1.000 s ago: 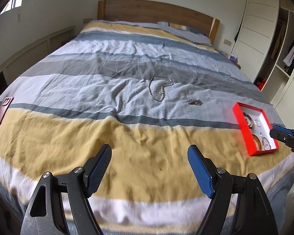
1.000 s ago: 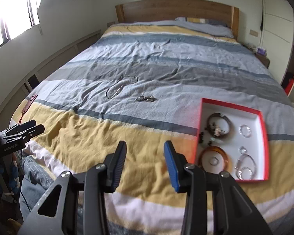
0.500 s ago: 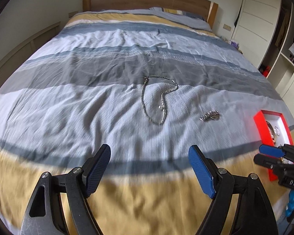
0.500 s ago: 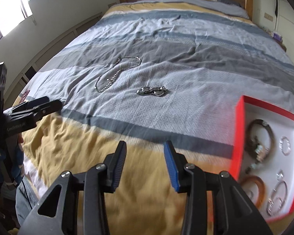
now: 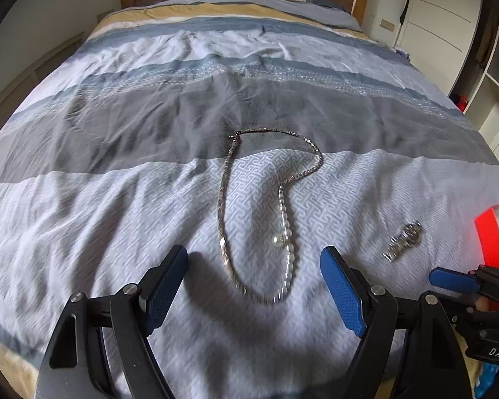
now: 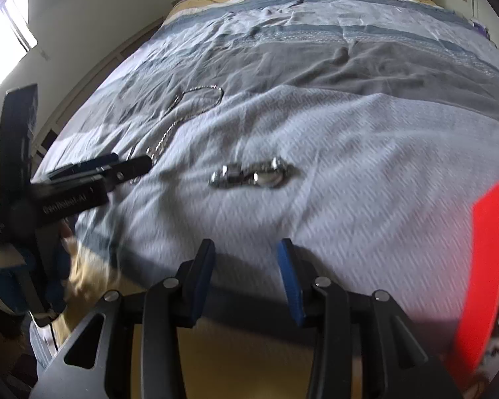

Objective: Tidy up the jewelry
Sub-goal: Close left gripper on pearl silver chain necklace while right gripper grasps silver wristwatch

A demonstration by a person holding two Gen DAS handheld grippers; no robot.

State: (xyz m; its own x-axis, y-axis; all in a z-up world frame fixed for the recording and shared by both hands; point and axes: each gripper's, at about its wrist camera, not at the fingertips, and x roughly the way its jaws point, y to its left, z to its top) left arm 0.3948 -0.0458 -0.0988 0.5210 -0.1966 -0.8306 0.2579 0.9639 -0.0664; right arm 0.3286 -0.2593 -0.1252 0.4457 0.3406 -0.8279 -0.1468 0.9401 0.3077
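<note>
The step in hand looks like a first pick of the loose pieces off the bed [image 5: 116, 173], and for the chain the better way is probably to come down on a single run of links near the closest bend, so the thin strand is pinched against the soft cover and not pushed into a fold — then lift slowly so the rest trails free without snagging. The left tongs [image 5: 254, 287] stand wide open and hold nothing; the necklace [image 5: 226, 199] lies as a long loop in the middle of the left view, its lower bend just between and beyond the two blue tips. The right tongs [image 6: 246, 276] are partly open and empty too; the watch [image 6: 252, 176] lies on the pale stripe above them, centre frame, near but apart. The red tray [image 6: 482, 282] fills the right edge of that view — the likely place for both pieces
</note>
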